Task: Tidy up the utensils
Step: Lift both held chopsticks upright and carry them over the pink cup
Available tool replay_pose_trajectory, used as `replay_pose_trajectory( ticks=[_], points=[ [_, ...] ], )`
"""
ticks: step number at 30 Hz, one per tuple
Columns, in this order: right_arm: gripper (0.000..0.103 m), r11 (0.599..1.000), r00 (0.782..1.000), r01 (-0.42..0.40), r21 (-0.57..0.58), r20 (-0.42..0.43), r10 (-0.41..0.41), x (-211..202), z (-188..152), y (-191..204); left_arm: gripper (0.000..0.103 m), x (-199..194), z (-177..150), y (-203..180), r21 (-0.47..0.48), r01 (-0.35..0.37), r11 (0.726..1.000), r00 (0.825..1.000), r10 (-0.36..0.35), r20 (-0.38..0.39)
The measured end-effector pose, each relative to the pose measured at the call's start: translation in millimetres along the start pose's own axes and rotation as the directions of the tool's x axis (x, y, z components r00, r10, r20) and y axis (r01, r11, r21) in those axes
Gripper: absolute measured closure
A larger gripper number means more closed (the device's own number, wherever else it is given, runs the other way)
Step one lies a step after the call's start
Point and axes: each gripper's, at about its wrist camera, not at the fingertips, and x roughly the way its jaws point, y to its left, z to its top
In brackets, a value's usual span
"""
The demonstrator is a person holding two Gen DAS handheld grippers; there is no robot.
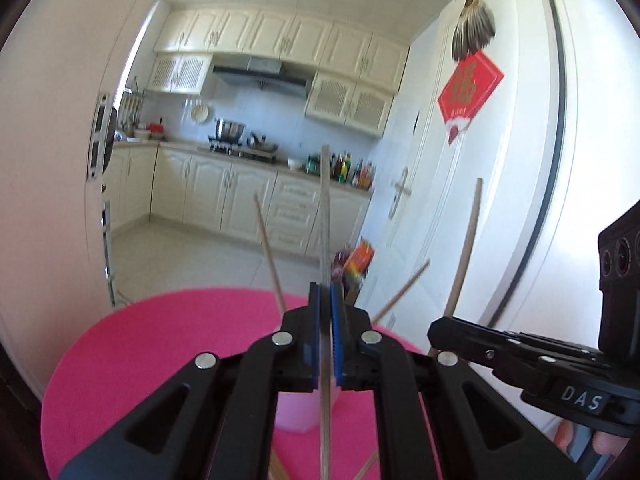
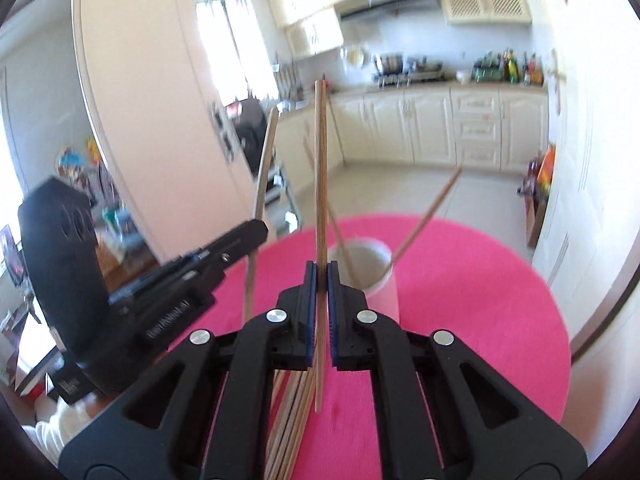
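Transfer step in hand, by my reading: left gripper [image 1: 325, 292] is clamping one grey chopstick [image 1: 325, 208] and right gripper [image 2: 321, 272] is pinching a wooden chopstick [image 2: 320, 168], both sticks near-upright above the cup [image 2: 380, 280]. Cup is sitting on the round pink mat [image 2: 480, 280] — smooth pale cylinder, already holding two thin sticks. Next move probably calls for lowering each tip inside the rim before releasing — loose bundle [image 2: 292, 420] is lying nearer than the cup.

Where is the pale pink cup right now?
In the right wrist view, the pale pink cylindrical cup stands on the round pink tablecloth, just beyond the right tongs, holding two wooden chopsticks.

Left tongs [image 1: 326, 296] and right tongs [image 2: 321, 276] both clamped, side by side.
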Motion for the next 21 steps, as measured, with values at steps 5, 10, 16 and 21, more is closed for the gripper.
replay_pose_trajectory(
  ticks=[5, 10, 16, 21],
  points=[
    [0.098, 0.999, 0.990, 0.046, -0.005, 0.133, -0.045, -5, 19, -7, 0.097, 13, 19, -5, 0.000, -0.004, 1.000, 0.993, 0.004, 0.116],
    [0.098, 0.998, 0.976, 0.057, 0.009, 0.210, -0.058, 1, 32, -20, 0.097, 26, 28, -8, 0.005, -0.021, 1.000, 0.976, 0.019, 0.219],
    [0.098, 0.997, 0.961, 0.080, 0.018, 0.265, -0.082, 9, 36, -31, 0.097, 39, 27, -8, 0.019, -0.077, 0.997, 0.949, 0.067, 0.307],
    [0.098, 0.997, 0.962, 0.080, 0.024, 0.258, -0.083, 19, 34, -34, 0.097, 49, 28, -3, 0.000, -0.091, 0.996, 0.940, 0.086, 0.330]
  ],
)
